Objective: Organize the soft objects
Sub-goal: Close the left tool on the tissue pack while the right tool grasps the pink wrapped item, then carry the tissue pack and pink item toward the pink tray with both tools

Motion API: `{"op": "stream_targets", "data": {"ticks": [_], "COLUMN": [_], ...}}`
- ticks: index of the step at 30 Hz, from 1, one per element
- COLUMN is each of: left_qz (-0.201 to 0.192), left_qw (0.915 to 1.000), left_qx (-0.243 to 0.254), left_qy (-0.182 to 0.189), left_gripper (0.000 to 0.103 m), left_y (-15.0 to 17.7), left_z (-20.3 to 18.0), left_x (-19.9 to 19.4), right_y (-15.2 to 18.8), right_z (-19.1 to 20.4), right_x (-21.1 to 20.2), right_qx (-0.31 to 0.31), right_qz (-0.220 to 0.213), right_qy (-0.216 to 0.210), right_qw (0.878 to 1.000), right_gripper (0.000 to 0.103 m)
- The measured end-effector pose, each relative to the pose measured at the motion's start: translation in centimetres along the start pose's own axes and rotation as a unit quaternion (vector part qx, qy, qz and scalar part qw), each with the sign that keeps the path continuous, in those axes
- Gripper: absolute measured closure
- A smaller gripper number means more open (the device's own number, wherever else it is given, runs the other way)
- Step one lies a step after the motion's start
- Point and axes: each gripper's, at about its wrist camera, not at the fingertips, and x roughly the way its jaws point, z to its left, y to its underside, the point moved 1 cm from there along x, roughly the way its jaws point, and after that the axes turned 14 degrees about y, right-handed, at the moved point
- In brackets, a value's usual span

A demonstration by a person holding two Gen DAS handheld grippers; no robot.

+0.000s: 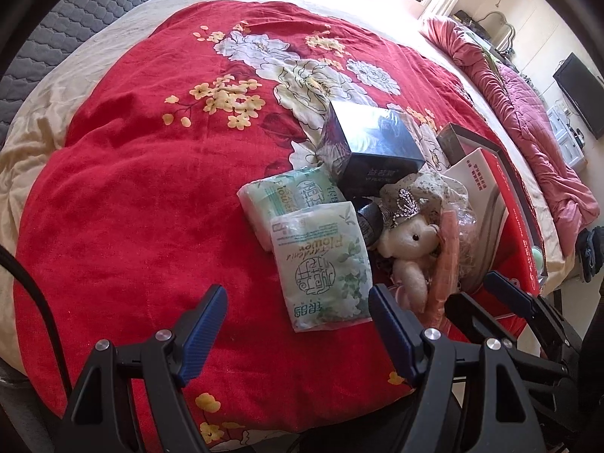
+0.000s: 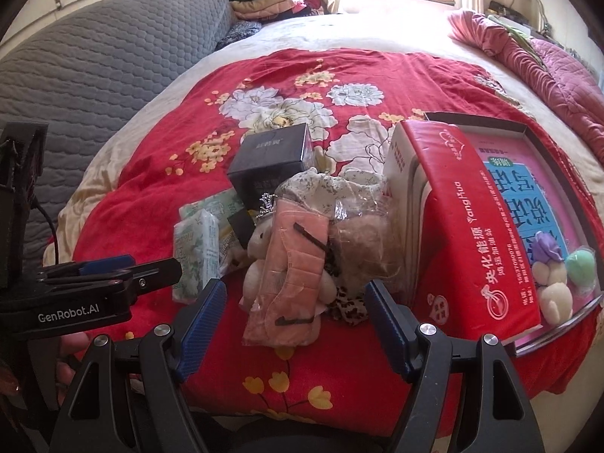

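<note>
A pile lies on the red floral blanket (image 1: 132,188). It holds two green tissue packs (image 1: 324,264) (image 2: 196,249), a white plush bear (image 1: 409,249) (image 2: 260,241), a pink item in clear wrap (image 2: 294,275) and a dark box (image 1: 373,143) (image 2: 271,162). My left gripper (image 1: 298,324) is open and empty, just in front of the near tissue pack. My right gripper (image 2: 294,321) is open and empty, its jaws either side of the pink wrapped item's near end. The left gripper also shows in the right wrist view (image 2: 124,271).
A red tissue carton (image 2: 464,226) leans in an open box lid (image 2: 558,173) that holds pastel foam balls (image 2: 555,279). A pink quilt (image 2: 547,64) lies at the right, a grey headboard pad (image 2: 94,68) at the left, folded clothes (image 2: 271,0) behind.
</note>
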Motion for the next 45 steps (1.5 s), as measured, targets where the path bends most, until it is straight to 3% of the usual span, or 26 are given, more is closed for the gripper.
{"op": "stream_targets", "data": {"ticks": [13,23,28,30,32,33,36,38,45], "left_qz": [0.018,0.03,0.037,0.034,0.032,0.031,0.028,0.021,0.005], "left_qw": [0.9998,0.9994,0.9986,0.9984,0.9978,0.997,0.996,0.9951,0.9978], "left_qx": [-0.011,-0.014,-0.038,-0.044,-0.048,-0.052,-0.056,-0.062,-0.022], "left_qy": [0.007,0.006,0.005,0.014,0.033,0.049,0.064,0.074,0.062], "left_gripper": [0.027,0.027,0.027,0.033,0.048,0.051,0.055,0.057,0.057], "left_y": [-0.4,-0.8,-0.5,-0.4,-0.4,-0.3,-0.2,0.0,-0.1], "left_z": [0.1,-0.5,0.5,0.9,1.2,1.2,1.3,1.4,-0.1], "left_x": [2.2,3.9,5.0,5.1,5.1,5.0,4.8,4.4,1.8], "right_y": [-0.6,-0.4,-0.3,-0.3,-0.4,-0.4,-0.2,-0.2,-0.4], "right_z": [0.0,-0.9,-1.1,-1.2,-1.2,-1.2,-1.4,-1.4,-2.1], "right_x": [3.2,3.1,2.6,2.5,2.7,2.8,2.7,2.5,1.4], "right_qx": [0.017,0.024,0.023,0.024,0.023,0.023,0.033,0.032,0.042], "right_qz": [0.02,0.008,0.003,-0.001,0.001,0.006,0.005,0.001,-0.015], "right_qy": [-0.03,-0.037,-0.037,-0.039,-0.036,-0.036,-0.054,-0.054,-0.047], "right_qw": [0.999,0.999,0.999,0.999,0.999,0.999,0.998,0.998,0.998], "right_gripper": [0.058,0.062,0.066,0.067,0.071,0.072,0.075,0.084,0.085]}}
